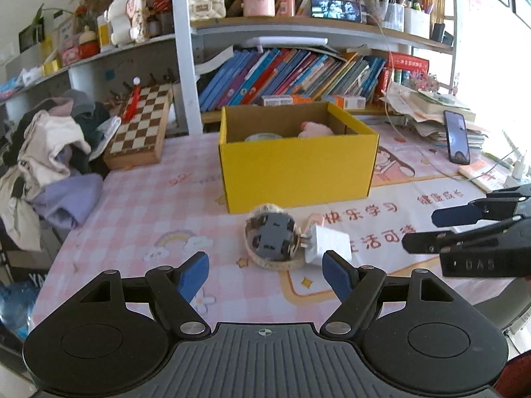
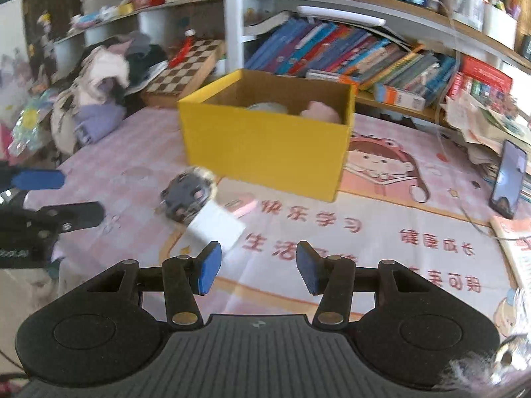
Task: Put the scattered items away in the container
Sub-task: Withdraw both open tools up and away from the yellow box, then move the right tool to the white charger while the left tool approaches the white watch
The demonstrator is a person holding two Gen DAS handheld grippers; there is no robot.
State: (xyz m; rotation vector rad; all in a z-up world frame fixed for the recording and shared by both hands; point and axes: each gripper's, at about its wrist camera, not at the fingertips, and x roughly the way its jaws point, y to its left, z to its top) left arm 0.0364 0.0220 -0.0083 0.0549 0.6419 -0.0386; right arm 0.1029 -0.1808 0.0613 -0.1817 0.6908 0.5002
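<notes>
Pink checked tabletop [image 1: 132, 199], bookshelves behind. Left tongs [image 1: 265, 272] released, empty, facing grey roll [image 1: 270, 242] and white charger [image 1: 328, 243] touching just before yellow box [image 1: 295, 172]. Right tongs [image 2: 255, 267] likewise released. Pickup pending; next likely closing on the charger.

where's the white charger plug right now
The white charger plug lies on the pink tablecloth in front of the yellow box, touching the tape roll on its left, just ahead of the open left tongs.

A bench under a pink checked cartoon-print cloth [image 1: 139, 205] carries an open yellow cardboard box [image 1: 295, 169], a grey-cored tape roll [image 1: 272, 240] touching a white plug charger [image 1: 327, 243], a wooden chessboard [image 1: 139, 129] and heaped clothes [image 1: 49, 152].
</notes>
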